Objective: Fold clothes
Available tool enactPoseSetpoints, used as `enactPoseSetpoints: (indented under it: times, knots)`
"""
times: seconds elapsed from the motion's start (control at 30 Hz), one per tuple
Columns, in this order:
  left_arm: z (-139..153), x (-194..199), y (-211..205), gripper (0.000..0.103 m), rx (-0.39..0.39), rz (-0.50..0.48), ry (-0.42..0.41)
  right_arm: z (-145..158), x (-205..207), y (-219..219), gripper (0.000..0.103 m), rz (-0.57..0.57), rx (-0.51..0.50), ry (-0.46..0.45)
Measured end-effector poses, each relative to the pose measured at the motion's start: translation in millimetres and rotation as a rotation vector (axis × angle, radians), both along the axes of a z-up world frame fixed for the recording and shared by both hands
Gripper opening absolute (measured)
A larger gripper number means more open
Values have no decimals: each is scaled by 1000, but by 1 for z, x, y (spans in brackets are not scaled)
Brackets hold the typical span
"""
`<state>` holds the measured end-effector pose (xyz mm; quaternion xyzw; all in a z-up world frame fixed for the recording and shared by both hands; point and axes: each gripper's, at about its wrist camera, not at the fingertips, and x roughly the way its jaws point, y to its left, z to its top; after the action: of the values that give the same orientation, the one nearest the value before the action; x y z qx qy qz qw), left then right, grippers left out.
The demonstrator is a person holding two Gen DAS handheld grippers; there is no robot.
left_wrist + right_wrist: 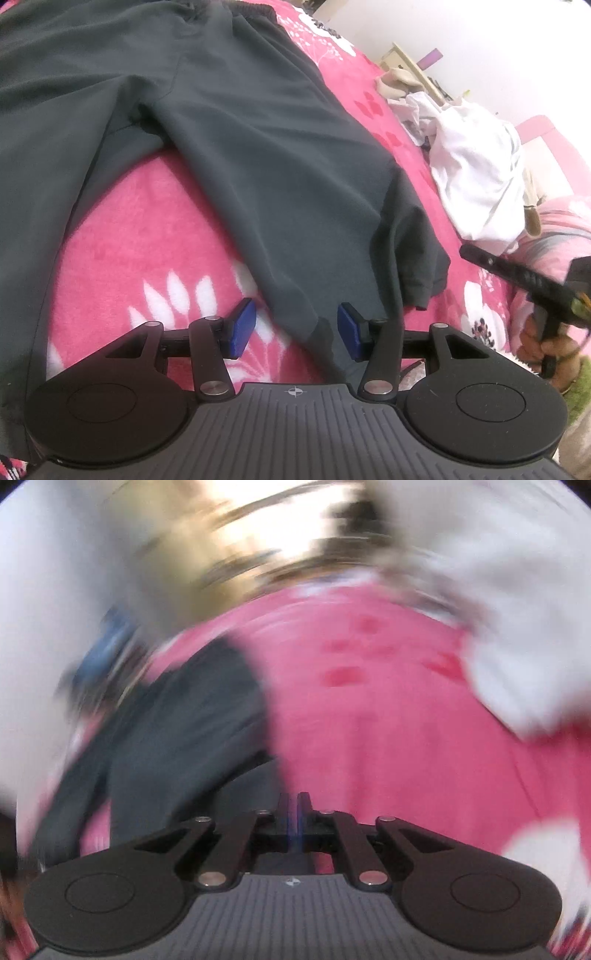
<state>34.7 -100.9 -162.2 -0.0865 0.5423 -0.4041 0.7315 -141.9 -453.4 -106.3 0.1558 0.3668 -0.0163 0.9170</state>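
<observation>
Right by the camera, the left gripper [297, 330] has its two blue pads wide apart, and the hem of one leg of the dark grey pants [236, 155] lies between them. The pads are not pinching it. The pants lie spread out flat on the pink flowery blanket [122, 243], with both legs apart and the waistband far off at the top.

Here is what could go wrong, I think. If the pads close now, they might pinch some blanket along with the hem, because the cloth lies right on it. Or they might catch only one layer, and the leg would flop open when lifted.

The right gripper [294, 818] has its pads pressed together with nothing I can see between them. Its picture is very blurry, so it seems to be swinging fast. It sits over the blanket just beside the edge of the pants. A pile of white clothes [476, 173] lies off to the right, and a fast swing could bump it.
</observation>
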Motion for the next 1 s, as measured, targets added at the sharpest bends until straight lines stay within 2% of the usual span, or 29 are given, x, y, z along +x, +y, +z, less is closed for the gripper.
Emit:
enactPoseSetpoints:
  times: [0.07,0.13,0.23,0.27,0.37,0.47,0.6,0.73,0.9,0.93,1.0]
  knots:
    - [0,0,0,49,2,1,0,4,13,30,14,221,-146,36]
    - [0,0,0,49,3,2,0,3,23,52,28,402,-254,68]
    - [0,0,1,49,5,4,0,-5,33,79,30,641,-368,116]
    - [0,0,1,49,4,4,1,-7,36,86,29,699,-383,129]
    - [-1,0,1,49,0,4,3,-11,43,98,30,770,-416,147]
    - [-2,1,3,49,-7,2,9,-15,52,99,32,803,-430,180]
    - [-4,3,3,49,-18,4,18,-6,56,97,46,817,-389,207]
    - [-5,4,3,49,-24,7,23,-14,70,90,56,806,-376,254]
    - [-5,4,3,49,-26,3,22,-25,72,93,52,742,-405,237]
    - [-6,4,3,49,-27,4,23,-22,70,84,42,675,-372,217]
    - [-6,4,3,49,-28,4,23,-18,64,67,36,540,-306,177]
